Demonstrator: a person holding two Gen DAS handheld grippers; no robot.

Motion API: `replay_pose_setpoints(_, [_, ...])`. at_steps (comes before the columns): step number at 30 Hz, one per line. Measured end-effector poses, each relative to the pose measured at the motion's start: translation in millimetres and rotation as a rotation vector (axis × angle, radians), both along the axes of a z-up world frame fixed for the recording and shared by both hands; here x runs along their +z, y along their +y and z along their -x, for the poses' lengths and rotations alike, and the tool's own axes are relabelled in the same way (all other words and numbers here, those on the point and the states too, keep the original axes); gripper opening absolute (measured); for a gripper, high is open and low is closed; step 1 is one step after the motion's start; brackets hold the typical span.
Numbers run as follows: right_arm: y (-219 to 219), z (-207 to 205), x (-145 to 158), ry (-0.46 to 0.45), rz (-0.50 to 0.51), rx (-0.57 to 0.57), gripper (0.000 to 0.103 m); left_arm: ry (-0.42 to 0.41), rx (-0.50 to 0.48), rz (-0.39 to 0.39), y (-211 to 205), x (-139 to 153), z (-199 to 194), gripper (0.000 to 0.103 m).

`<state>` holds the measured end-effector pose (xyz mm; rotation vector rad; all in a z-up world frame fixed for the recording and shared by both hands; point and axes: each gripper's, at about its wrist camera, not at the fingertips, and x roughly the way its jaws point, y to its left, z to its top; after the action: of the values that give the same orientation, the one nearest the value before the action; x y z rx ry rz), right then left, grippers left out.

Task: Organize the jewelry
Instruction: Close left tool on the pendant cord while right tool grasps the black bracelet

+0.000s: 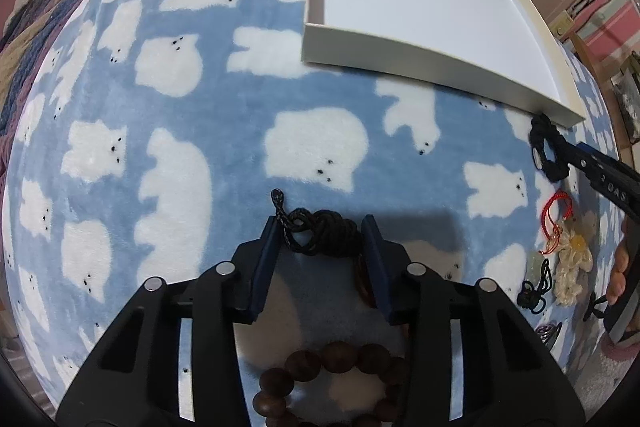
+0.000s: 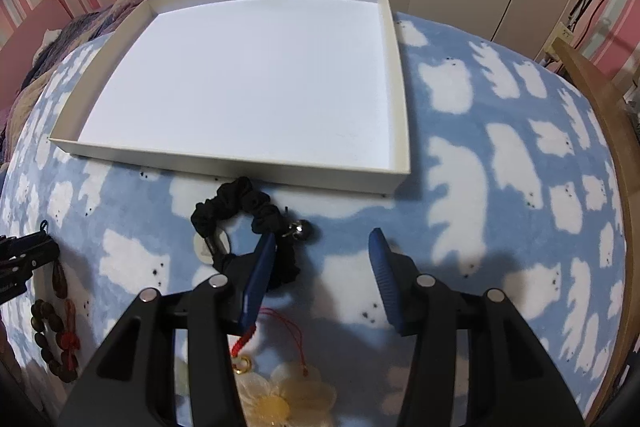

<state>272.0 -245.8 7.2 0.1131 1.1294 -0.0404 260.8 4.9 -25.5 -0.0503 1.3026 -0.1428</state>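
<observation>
The left gripper [image 1: 324, 239] hangs low over a blue fleece blanket printed with white bears [image 1: 168, 131], its blue-padded jaws apart with a bundle of black braided cord [image 1: 320, 233] lying between them; whether the pads touch the cord cannot be told; a reddish-brown oval pendant [image 1: 364, 285] lies against the inner face of its right jaw, and a bracelet of dark brown wooden beads [image 1: 332, 383] sits on the blanket beneath the gripper body, nearer the camera; ahead of this gripper and to its right lies a shallow white cardboard box lid [image 1: 420, 57], nothing inside it.

The right gripper [image 2: 324, 251] stands with its jaws wide apart and holds nothing between them; its left finger [image 2: 262, 259] overlaps a black fabric scrunchie [image 2: 236, 211] that lies just ahead and to the left, near the lid's front wall [image 2: 280, 175]; a small silver bell [image 2: 300, 231] rests beside the scrunchie, just ahead of that finger; beneath the gripper body, toward the camera, lie a red knotted cord charm [image 2: 248, 341] and a pale yellow flower-shaped ornament [image 2: 288, 395], close together; far to this gripper's left a loop of dark seed beads with a red tie [image 2: 54, 339] lies on the blanket.
</observation>
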Motion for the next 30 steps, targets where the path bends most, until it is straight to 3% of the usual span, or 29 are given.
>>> replay_pose_setpoints(5, [4.8,-4.0,-6.6,0.012,0.005,0.012,0.049,-0.001,-0.031,0.010,-2.9,0.9,-1.9,0.026])
replay_pose_setpoints(12, [10.9,-0.9,-12.2,0.023,0.011,0.040,0.046,-0.014,-0.058,0.002,-8.0,2.6,-5.7,0.022])
replay_pose_setpoints(15, [13.0,-0.9,-12.1,0.019,0.008,0.055,0.037,-0.014,-0.062,0.010,-9.4,2.8,-10.2,0.021])
replay_pose_setpoints(17, [17.4,0.3,-10.7,0.013,0.009,0.079,0.023,-0.012,-0.061,0.015,-9.3,3.3,-12.7,0.021])
replay_pose_setpoints(20, [22.1,2.0,-9.8,0.001,0.018,0.092,0.016,-0.017,-0.063,0.020,-5.3,1.5,-1.7,0.021])
replay_pose_setpoints(30, [15.8,18.7,8.6,-0.081,0.041,0.072,0.011,-0.061,-0.087,0.025,-9.9,18.0,7.7,0.020])
